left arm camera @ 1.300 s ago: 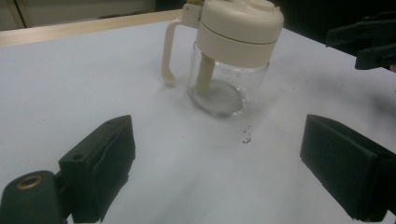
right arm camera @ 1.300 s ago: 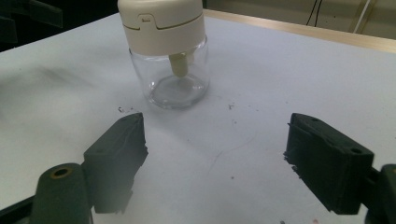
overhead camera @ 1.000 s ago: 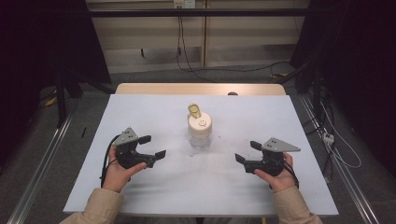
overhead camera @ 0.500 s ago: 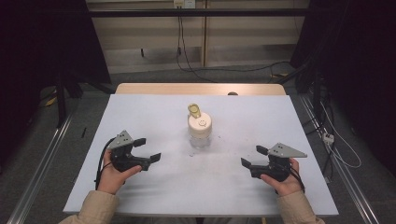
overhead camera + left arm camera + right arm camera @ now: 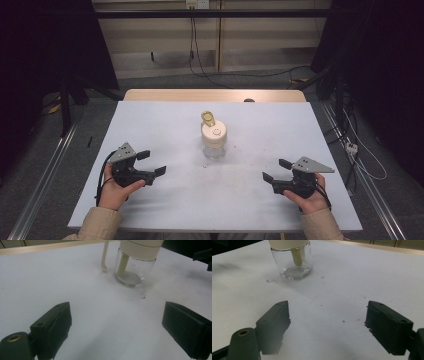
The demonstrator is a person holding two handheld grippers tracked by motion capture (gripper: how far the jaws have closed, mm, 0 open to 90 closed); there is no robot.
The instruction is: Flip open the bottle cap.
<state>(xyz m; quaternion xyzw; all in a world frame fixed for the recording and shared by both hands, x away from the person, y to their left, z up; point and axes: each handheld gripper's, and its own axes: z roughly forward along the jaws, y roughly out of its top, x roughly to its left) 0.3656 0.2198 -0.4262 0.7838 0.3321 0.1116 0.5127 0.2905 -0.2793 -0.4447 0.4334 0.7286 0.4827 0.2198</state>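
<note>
Both hand-held grippers sit low over the white table (image 5: 165,125) in the high view: the left gripper (image 5: 150,163) near the left edge, the right gripper (image 5: 276,170) near the right, each matte black with a grey three-cornered plate on top and its jaws spread wide on nothing, pointing inward toward the middle. Between them and farther from the person, well apart from both, a small jar (image 5: 214,142) stands upright, its long axis vertical; it has a clear glass body and a broad cream lid, round and smooth, with a yellowish loop-shaped handle (image 5: 208,118) rising at its far side. Along the far edge, bare pale wood shows past the white covering. From the left gripper view, the blocky black jaws stand far apart at the bottom corners, and the jar (image 5: 132,267) is ahead and right of centre, a cream stem visible through the glass, with a cream curved piece (image 5: 105,258) hanging outside the jar down to the table surface; dark specks (image 5: 143,296) lie just in front. From the right gripper view, the jaws again gape wide, the jar (image 5: 292,263) is ahead to the left, and faint reddish scratches and small specks mark the dull white surface
</note>
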